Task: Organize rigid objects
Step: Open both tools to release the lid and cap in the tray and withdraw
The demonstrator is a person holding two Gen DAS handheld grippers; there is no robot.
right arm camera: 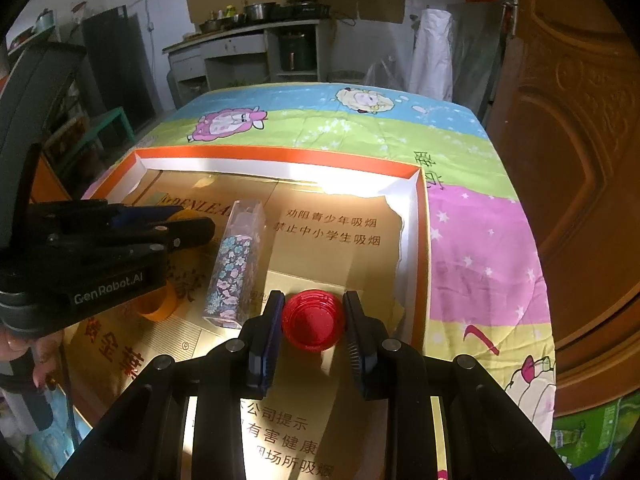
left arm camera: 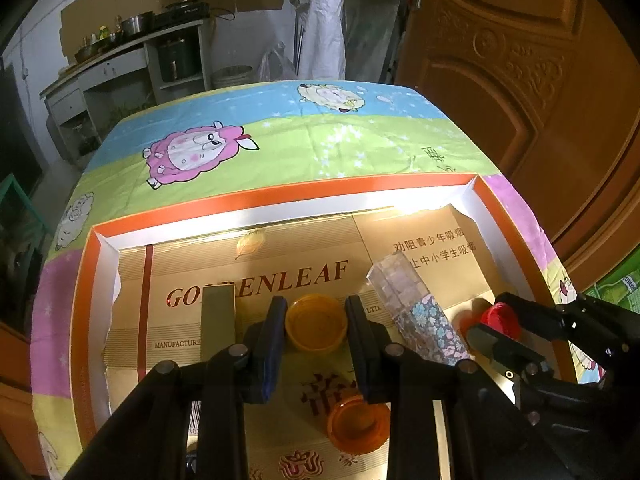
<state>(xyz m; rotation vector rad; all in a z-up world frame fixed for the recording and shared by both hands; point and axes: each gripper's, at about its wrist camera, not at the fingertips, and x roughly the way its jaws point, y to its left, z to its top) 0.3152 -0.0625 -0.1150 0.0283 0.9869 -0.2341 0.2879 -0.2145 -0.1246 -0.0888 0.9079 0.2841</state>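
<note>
My left gripper has its jaws against both sides of a yellow cap, held just above the gold cardboard floor of the orange-rimmed tray. My right gripper is shut on a red cap near the tray's right wall; it also shows in the left wrist view. A clear box with a floral print lies between the two grippers. An orange cap sits below the left gripper. A grey flat block lies left of the left fingers.
The tray sits on a table covered by a cartoon sheep cloth. A wooden door stands to the right. A kitchen counter with pots is at the back. A teal stool stands left of the table.
</note>
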